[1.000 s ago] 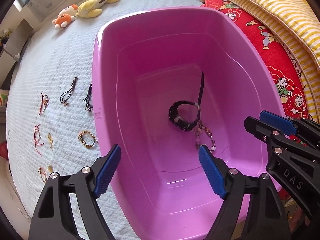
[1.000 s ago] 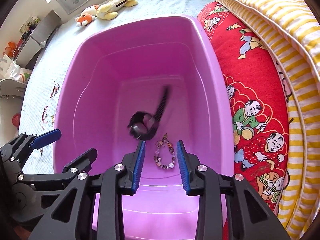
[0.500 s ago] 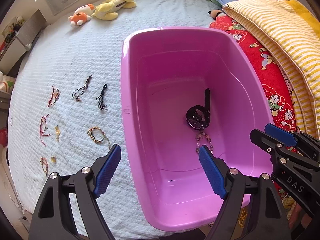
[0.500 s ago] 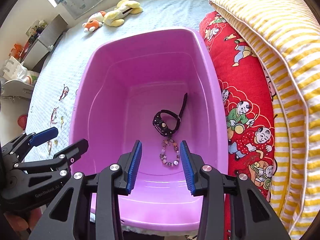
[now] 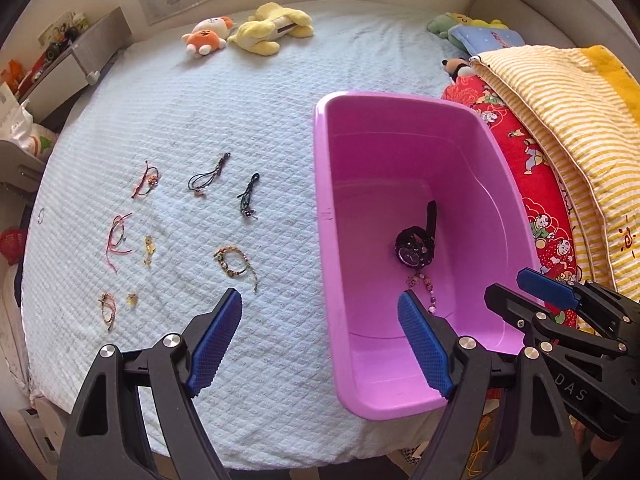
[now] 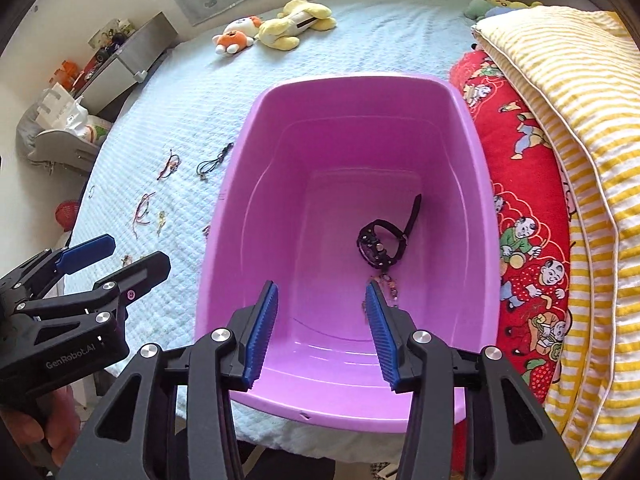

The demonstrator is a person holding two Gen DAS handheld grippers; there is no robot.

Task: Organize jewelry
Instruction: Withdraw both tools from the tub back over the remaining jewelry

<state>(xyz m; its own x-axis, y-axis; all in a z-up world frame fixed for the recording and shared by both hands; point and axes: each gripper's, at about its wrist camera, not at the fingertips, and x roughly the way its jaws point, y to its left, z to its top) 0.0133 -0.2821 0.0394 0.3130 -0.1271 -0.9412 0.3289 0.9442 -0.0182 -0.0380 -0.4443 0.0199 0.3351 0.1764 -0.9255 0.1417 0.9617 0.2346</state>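
Though strap-curled, black watch (image 6: pixel 380 246) in pink tub (image 6: pixel 248 152)

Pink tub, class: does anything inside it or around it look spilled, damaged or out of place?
Nothing stands out. The pink tub sits upright holding a black watch and a beaded bracelet; other bracelets lie spread on the bedspread beside it.

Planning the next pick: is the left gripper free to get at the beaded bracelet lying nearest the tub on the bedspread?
Probably yes. The left gripper has its jaws open and empty, and the beaded bracelet lies alone on the bedspread, apart from the pink tub.
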